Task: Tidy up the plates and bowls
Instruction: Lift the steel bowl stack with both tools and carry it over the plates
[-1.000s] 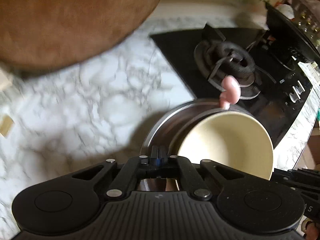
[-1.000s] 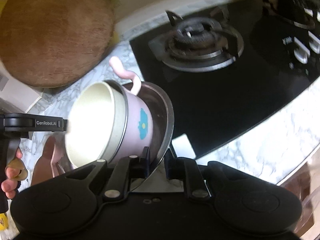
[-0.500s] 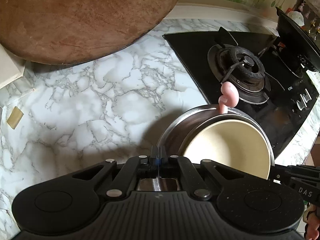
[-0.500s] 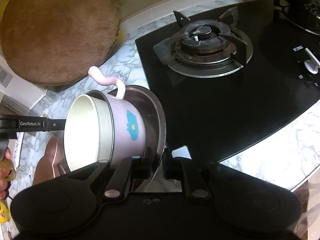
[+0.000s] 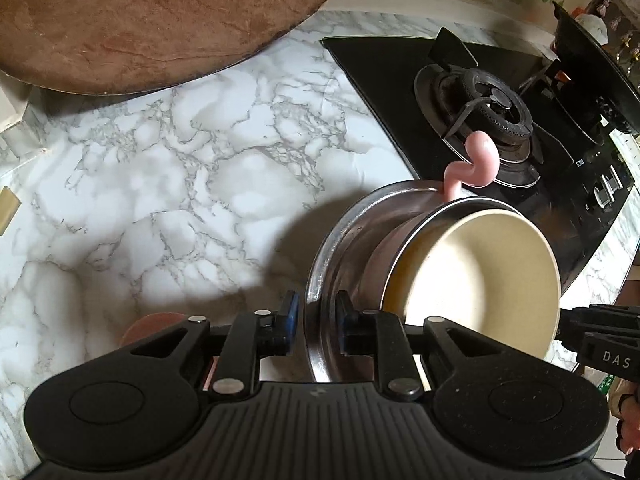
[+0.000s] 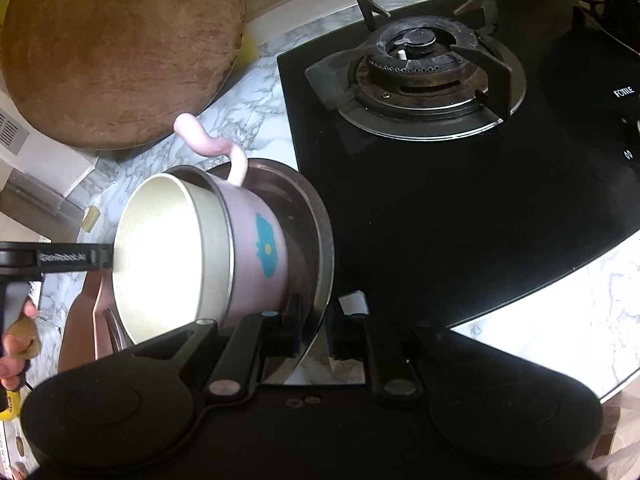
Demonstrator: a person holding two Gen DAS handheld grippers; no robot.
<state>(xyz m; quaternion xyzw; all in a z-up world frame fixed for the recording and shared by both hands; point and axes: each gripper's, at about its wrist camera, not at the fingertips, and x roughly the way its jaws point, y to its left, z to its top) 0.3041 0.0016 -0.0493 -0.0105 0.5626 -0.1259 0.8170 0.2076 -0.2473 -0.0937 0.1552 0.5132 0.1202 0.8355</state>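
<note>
Steel plate [image 5: 326,248] tilted on edge over the marble counter [image 5: 160,184] left of the stove [image 6: 460,184], pink cup [image 6: 256,248] and cream bowl [image 6: 160,248] nested against it; plate bottom hidden behind gripper bodies. Left gripper [image 5: 314,322] jaws opening, rim between them with a gap; right gripper [image 6: 316,330] clamps the rim. Readable: "FOTILE" on stove, "GenRobot.AI", "DAS".

Black ribbed gripper [image 5: 316,320], silver screws

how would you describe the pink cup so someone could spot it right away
On the marble counter left of the black gas hob, a steel plate carries nested dishes. The pink cup sits between that plate and the cream bowl; only it has a curly handle and blue flower.
</note>
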